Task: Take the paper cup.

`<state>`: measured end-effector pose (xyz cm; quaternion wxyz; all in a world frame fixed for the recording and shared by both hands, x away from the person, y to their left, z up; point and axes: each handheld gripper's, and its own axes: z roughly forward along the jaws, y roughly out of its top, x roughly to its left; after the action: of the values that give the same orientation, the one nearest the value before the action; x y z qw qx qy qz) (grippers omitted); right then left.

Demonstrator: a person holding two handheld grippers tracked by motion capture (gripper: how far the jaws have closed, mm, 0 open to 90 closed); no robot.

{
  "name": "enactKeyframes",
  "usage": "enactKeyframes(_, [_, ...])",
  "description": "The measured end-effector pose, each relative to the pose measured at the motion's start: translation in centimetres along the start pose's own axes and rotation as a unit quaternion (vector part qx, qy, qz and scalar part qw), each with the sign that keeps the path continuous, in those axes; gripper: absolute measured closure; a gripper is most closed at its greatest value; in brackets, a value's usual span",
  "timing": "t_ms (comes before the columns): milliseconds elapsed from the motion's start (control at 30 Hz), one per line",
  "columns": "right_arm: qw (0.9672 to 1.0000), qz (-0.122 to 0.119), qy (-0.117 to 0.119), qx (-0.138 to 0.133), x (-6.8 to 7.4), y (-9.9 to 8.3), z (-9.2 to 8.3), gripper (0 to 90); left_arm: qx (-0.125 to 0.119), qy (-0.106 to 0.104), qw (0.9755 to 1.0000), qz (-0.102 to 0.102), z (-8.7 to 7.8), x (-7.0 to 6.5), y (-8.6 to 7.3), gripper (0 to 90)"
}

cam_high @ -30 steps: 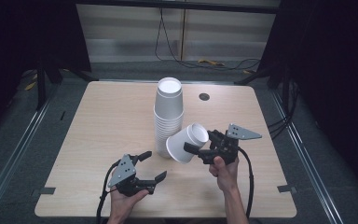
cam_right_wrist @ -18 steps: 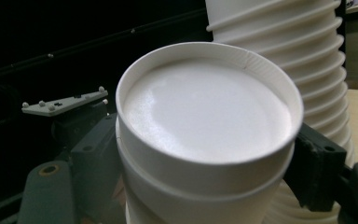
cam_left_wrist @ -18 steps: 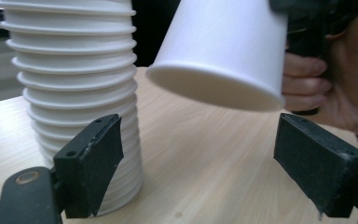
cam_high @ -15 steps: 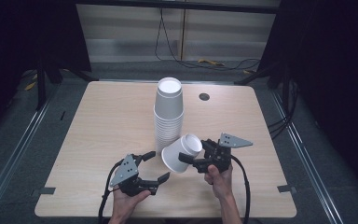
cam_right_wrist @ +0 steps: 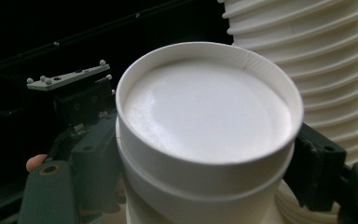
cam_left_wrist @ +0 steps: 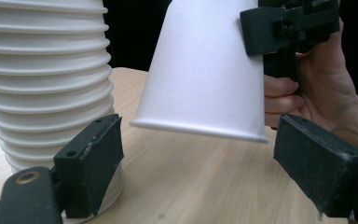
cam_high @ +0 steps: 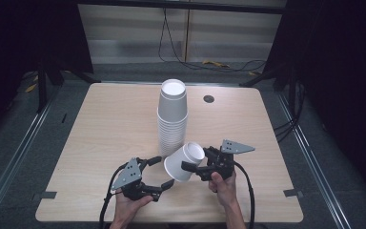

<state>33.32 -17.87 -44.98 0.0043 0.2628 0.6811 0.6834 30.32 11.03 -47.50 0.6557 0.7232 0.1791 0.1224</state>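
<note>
A: What sits nearest the person, measured from the stack of cups (cam_high: 172,117)?

B: The left gripper (cam_high: 158,172), black with matte pads, lies low on the pale wood-grain table (cam_high: 100,124), in front of the stack and to its left. Its jaws stand apart around nothing.

A: And the right gripper (cam_high: 187,167)?

B: Just right of the stack's foot, held level. Its jaws clamp the smooth white paper cup (cam_high: 184,161), tilted on its side, rolled rim toward the left gripper, base toward the stack.

A: Any change?

B: The cup has sunk lower, nearer the left gripper. The ribbed stack stands as before.
</note>
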Motion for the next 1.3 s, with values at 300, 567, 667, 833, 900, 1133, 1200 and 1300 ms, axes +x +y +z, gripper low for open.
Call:
enactKeyframes(300, [0.9998,0.006,0.017,0.012,0.2,-0.7,0.6,23.1,0.003,-0.025,0.9996,-0.011,0.6,0.3,-0.3,14.9])
enactKeyframes(567, [0.9993,0.012,0.034,0.015,0.3,-1.0,1.4,23.3,0.016,-0.03,0.9993,-0.015,1.3,0.4,-0.4,7.9])
enactKeyframes(667, [0.9989,0.011,0.039,0.022,0.4,-1.1,2.0,23.2,0.022,-0.023,0.9992,-0.023,1.6,0.4,-0.6,3.8])
enactKeyframes(833, [0.9985,0.01,0.046,0.027,0.6,-1.5,2.7,23.2,0.025,-0.026,0.9991,-0.022,1.9,0.3,-0.7,5.5])
enactKeyframes(900, [0.9983,0.01,0.05,0.026,0.7,-1.6,2.8,23.2,0.024,-0.026,0.9992,-0.02,2.0,0.3,-0.6,5.8])
enactKeyframes(1133, [0.9982,-0.004,0.059,0.012,0.9,-1.9,2.9,22.0,0.033,-0.045,0.9984,-0.011,1.9,0.4,-0.5,12.8])
enactKeyframes(1200, [0.9983,-0.014,0.056,0.011,1.1,-1.9,2.9,21.0,0.038,-0.046,0.9982,-0.008,2.0,0.4,-0.4,13.8])
enactKeyframes(1300, [0.9982,-0.016,0.055,0.015,1.1,-1.9,3.0,20.3,0.044,-0.043,0.9981,-0.005,2.1,0.3,-0.4,14.8])
